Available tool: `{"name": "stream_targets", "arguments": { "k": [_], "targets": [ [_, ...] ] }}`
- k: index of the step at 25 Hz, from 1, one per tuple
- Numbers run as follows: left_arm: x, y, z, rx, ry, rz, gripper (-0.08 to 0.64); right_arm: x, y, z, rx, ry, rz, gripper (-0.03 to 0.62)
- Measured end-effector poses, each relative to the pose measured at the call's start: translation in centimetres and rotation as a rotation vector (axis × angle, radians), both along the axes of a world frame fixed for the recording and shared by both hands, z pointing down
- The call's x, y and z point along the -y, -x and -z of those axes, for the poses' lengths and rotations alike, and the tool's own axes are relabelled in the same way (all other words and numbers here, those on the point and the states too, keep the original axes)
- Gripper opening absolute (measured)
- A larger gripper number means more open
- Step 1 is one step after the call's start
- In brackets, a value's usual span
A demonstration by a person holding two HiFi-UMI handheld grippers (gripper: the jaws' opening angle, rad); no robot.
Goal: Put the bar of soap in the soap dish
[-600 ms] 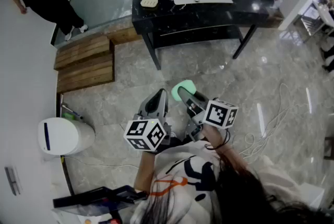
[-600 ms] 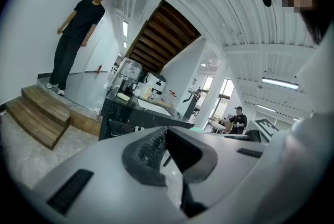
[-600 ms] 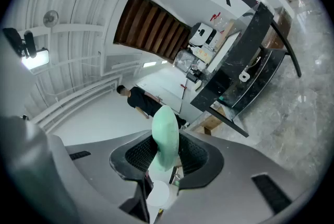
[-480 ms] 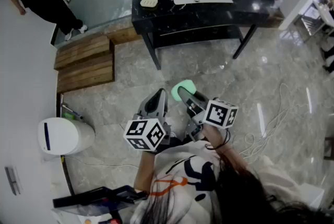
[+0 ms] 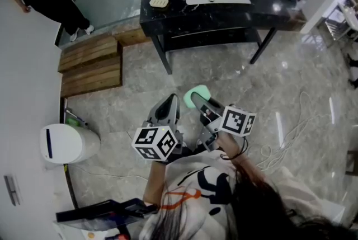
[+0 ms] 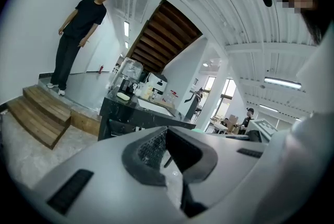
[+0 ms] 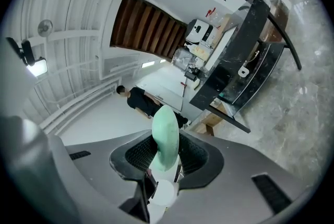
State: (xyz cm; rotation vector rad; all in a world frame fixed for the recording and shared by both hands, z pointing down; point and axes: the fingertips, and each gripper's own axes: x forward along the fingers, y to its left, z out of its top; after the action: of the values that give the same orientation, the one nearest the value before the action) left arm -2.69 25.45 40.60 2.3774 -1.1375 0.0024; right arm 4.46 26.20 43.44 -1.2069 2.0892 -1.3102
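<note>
Right gripper [image 7: 167, 154] pads [image 7: 139, 153] on soap bar [image 7: 166, 131], unseen overhead

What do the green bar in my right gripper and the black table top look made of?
Green bar: likely soap. It is pale mint, matte, with rounded edges; plastic can't be excluded. Table top: probably polished stone or a stone-look slab, black with faint pale veins and bright reflections.

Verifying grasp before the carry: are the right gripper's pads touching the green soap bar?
Touching. The right gripper view shows the green soap bar edge-on in the right gripper, with both pads pressed against its faces and no gap.
</note>
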Motion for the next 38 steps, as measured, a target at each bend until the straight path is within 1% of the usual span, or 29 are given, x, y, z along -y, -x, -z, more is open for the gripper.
{"name": "stream_targets", "arguments": {
  "k": [5,10,16,20,27,31,34,38],
  "targets": [
    [0.2,-1.3,0.0,-0.008,-0.003,0.015,0.0,0.1,-1.1,-0.1,-0.01,-0.001,0.027,0.127],
    [-0.1,-2.7,-0.5,-0.001,0.014,0.026,0.0,0.1,-2.2,-0.4,-0.026,-0.003,0.057,0.127],
    [-0.3,-3.3,-1.1,0.022,0.037,0.031,0.0,0.3,-2.3,-1.0,-0.005,0.024,0.078,0.127],
    [0.7,-3.4,-1.6,0.029,0.047,0.033,0.0,1.6,-2.5,-1.4,0.011,0.033,0.075,0.127],
    [4.6,-2.5,-2.2,0.027,0.049,0.029,0.0,5.1,-2.1,-1.5,-0.001,0.014,0.074,0.127],
    [8.1,-1.8,-2.0,0.018,0.042,0.015,0.0,8.0,-1.6,-1.5,-0.006,0.031,0.054,0.127],
    [10.7,-0.7,-1.7,0.018,0.039,0.001,0.0,10.6,-0.4,-1.0,-0.023,0.021,0.052,0.127],
    [14.7,1.4,-1.1,0.007,0.033,-0.002,0.0,14.6,2.0,-0.5,-0.01,0.02,0.054,0.127]
  ]
}}
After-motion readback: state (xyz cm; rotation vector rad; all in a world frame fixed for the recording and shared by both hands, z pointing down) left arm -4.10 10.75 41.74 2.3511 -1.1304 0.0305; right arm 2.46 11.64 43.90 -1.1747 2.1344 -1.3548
